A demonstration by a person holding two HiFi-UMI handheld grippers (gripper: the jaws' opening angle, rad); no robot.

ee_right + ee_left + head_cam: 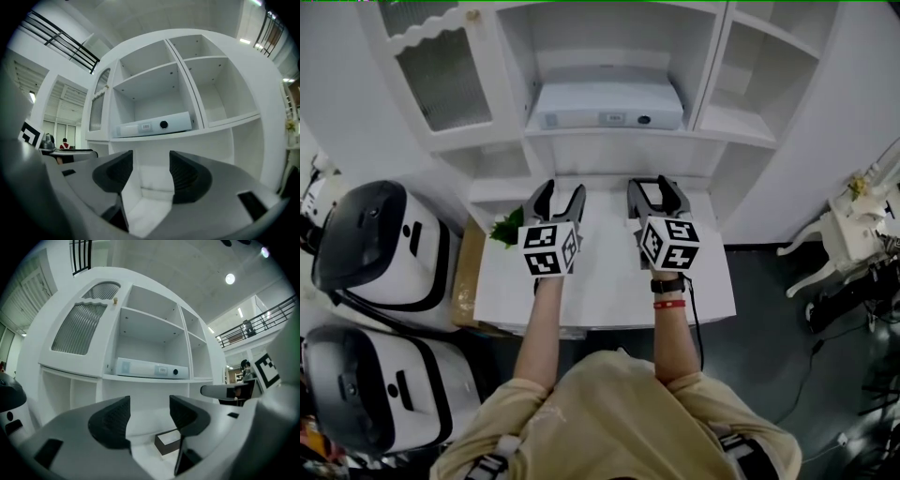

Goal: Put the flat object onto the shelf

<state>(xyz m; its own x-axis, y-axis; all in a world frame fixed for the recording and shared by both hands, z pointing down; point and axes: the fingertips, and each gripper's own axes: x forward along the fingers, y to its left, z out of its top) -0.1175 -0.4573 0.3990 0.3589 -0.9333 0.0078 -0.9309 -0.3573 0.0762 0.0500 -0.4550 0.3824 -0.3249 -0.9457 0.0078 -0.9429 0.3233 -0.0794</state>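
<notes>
A flat white box [607, 105] was seen lying on the middle shelf [581, 134] of a white cabinet [727, 84]. Its long side faced out, and a dark round spot and a small label were noted on the front edge. The box [152, 369] was caught in the left gripper view and the box [157, 124] in the right gripper view, flat on that same shelf both times, well apart from both grippers.

The left gripper [562, 190] was held level over a white table [609, 291] and pointed at the cabinet. Its jaws were spread, released, with nothing gripped. Only table and cabinet were seen through the gap between its dark ribbed pads [112, 420].

The right gripper [652, 186] was held just beside it, also level and pointed at the cabinet. Its jaws were likewise parted and empty, its pads [115, 173] clear of everything. A red wristband [668, 303] was noted on that arm.

A small dark box [168, 442] with a pale top was seen on the table ahead of the left gripper. A green plant [508, 225] was noted at the table's left edge. A ribbed glass door [441, 75] was seen on the cabinet's left side. Two white-and-black machines [370, 246] were seen on the floor at left, and a white chair [825, 234] at right.
</notes>
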